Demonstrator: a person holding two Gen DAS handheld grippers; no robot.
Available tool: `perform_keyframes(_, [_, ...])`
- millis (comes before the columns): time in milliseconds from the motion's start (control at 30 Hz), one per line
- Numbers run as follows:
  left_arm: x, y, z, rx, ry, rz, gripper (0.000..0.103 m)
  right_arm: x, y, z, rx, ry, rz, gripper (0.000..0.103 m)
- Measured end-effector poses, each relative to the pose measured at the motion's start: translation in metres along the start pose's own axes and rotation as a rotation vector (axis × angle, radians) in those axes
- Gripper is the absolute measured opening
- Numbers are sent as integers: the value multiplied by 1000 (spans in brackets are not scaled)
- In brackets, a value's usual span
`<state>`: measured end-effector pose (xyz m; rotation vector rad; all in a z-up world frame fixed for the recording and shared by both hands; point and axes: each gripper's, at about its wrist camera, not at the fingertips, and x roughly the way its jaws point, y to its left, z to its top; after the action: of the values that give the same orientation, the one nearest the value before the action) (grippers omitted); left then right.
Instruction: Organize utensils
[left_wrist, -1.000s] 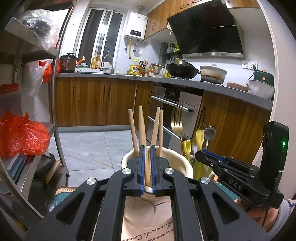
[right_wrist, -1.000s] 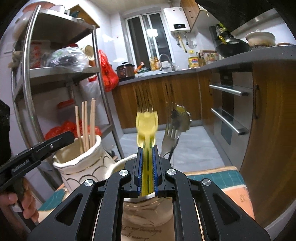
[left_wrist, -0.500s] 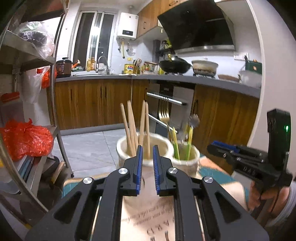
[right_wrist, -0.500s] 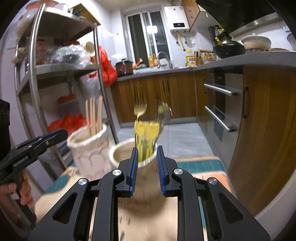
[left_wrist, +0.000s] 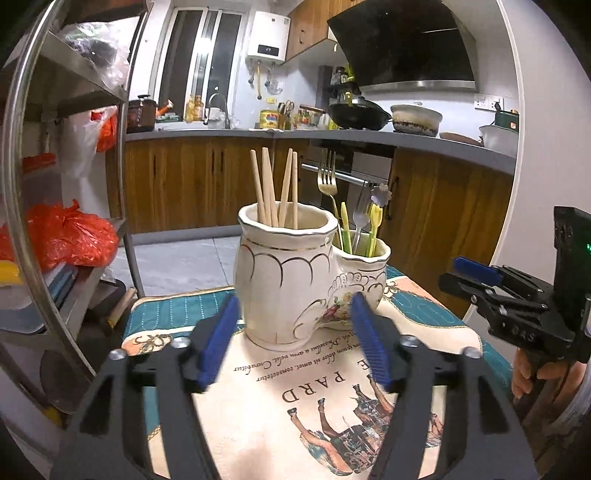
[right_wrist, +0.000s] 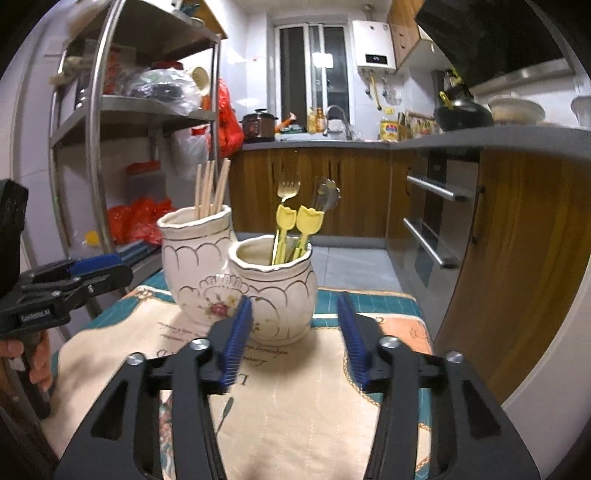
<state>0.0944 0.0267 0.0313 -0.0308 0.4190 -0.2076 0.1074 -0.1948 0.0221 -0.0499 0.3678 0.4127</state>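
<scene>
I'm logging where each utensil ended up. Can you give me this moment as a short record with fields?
surface: printed cloth
taller pot: holds wooden chopsticks
shorter pot: holds gold fork, yellow picks
pots: touching, upright
left gripper: jaws opening, nothing between them
right gripper: jaws opening, nothing between them

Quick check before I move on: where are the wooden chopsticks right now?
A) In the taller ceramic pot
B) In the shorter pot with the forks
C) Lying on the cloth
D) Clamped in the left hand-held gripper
A: the wooden chopsticks stand upright in the taller ceramic pot, clear of both gripper jaws.
</scene>
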Motion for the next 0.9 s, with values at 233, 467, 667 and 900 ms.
perform_keyframes(233, [-7,2,-7,9,-24,61,89,-9,1,-4,-37,-36,6,80])
perform_keyframes(467, [-13,-1,-9,30,-54,81,95,-14,-2,-5,-35,-54,3,90])
perform_keyframes(667, [-15,-4,-10,47,-64,90,97,-14,-7,-6,-10,-49,14,95])
perform_keyframes(900, [-18,-3,-11,50,-82,89,97,-13,-7,-6,-11,-45,10,95])
